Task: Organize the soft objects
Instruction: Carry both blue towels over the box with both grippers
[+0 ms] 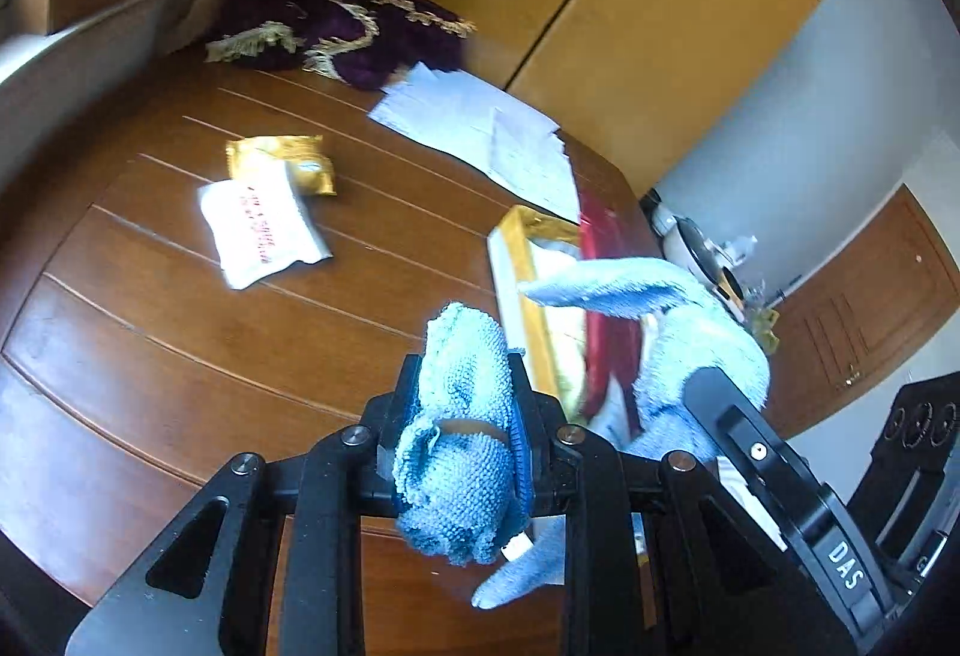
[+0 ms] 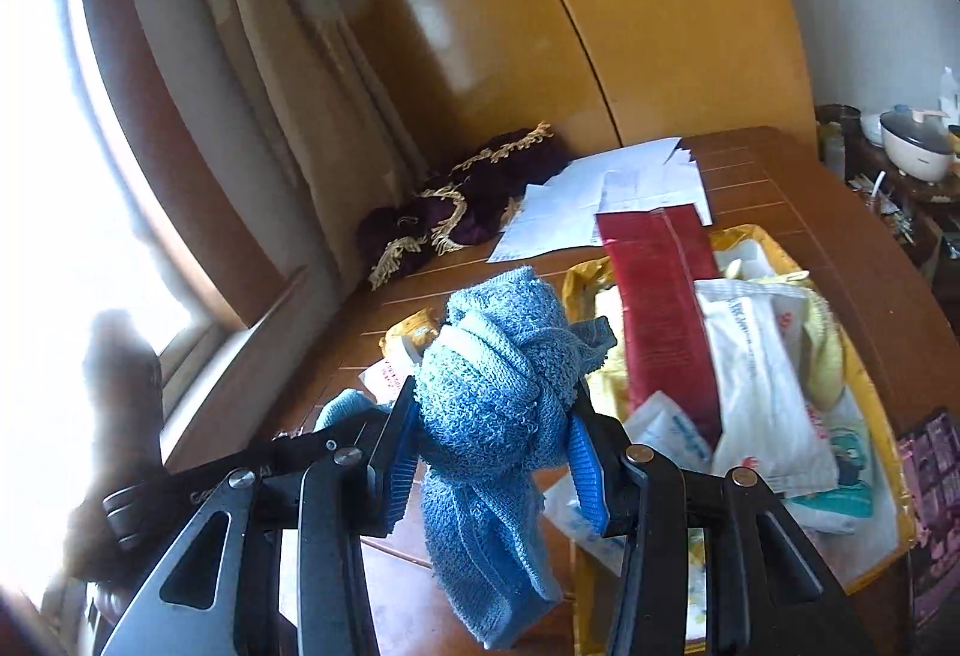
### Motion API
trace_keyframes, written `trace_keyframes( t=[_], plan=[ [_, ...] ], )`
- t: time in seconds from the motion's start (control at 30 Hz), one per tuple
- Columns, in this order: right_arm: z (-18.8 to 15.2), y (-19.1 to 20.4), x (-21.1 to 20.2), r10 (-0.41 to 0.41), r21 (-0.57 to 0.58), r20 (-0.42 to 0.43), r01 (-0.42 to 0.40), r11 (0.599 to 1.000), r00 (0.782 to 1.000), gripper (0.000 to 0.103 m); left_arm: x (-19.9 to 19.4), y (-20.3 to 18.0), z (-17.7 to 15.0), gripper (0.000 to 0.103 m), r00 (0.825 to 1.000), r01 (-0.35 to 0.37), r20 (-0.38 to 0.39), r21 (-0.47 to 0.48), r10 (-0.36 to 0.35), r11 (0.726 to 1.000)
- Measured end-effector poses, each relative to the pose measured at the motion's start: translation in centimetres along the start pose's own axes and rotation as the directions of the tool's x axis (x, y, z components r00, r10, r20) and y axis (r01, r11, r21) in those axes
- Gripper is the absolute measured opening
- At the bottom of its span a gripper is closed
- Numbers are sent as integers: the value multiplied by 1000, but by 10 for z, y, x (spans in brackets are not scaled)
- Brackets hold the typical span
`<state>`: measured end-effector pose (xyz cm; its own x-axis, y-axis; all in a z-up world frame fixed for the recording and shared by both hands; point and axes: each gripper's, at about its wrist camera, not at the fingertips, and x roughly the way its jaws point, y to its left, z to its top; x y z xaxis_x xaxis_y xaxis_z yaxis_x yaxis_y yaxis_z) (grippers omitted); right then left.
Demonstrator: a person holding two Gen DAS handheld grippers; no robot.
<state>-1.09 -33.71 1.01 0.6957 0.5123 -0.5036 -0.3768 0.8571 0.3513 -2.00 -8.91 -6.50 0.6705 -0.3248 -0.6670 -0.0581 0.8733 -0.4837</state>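
A light blue terry towel [image 1: 462, 452] is bunched up above the wooden table [image 1: 180, 356]. My left gripper [image 1: 465, 365] is shut on one wad of it. Another part of the towel [image 1: 696, 332] runs right to the black body of the right tool [image 1: 756, 452], and one flap sticks out over a gold-rimmed box [image 1: 519, 272]. In the right wrist view my right gripper [image 2: 495, 392] is shut on a thick knot of the towel [image 2: 504, 386], whose tail hangs down between the fingers. A blue corner [image 2: 345, 407] shows by the left tool.
The gold-rimmed box [image 2: 876, 416] holds a red packet [image 2: 666, 308], white sachets and yellow items. A gold packet [image 1: 282, 164] and a white packet [image 1: 258, 230] lie on the table. Papers [image 1: 480, 128] and a purple fringed cloth [image 1: 336, 32] sit at the back by yellow cupboards.
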Motion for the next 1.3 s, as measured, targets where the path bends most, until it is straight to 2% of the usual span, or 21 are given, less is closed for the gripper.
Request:
trace_keyframes(
  t=[0.27, 0.53, 0.73, 1.0, 1.13, 1.3],
  plan=[
    [6, -32, -5, -37, 60, 9, 36, 998, 999, 45, 10, -26, -6, 22, 999, 30, -24, 21, -30, 999],
    [10, -44, -10, -49, 71, 23, 48, 996, 999, 45, 16, -35, -7, 22, 998, 58, -42, 22, -57, 998],
    [16, -54, -27, -49, 70, 49, 45, 996, 998, 45, 20, -43, -5, 22, 996, 73, -50, 25, -72, 997],
    [34, -78, -48, -129, 60, 90, 124, 991, 988, 45, 39, -61, 0, 22, 989, 116, -93, 19, -113, 993],
    [46, -86, -41, -152, 42, 83, 149, 988, 985, 46, 54, -73, 1, 22, 985, 132, -111, 27, -128, 991],
    [60, -88, -8, -174, 19, 32, 173, 985, 984, 46, 80, -83, -4, 22, 981, 129, -155, 49, -120, 990]
  ],
)
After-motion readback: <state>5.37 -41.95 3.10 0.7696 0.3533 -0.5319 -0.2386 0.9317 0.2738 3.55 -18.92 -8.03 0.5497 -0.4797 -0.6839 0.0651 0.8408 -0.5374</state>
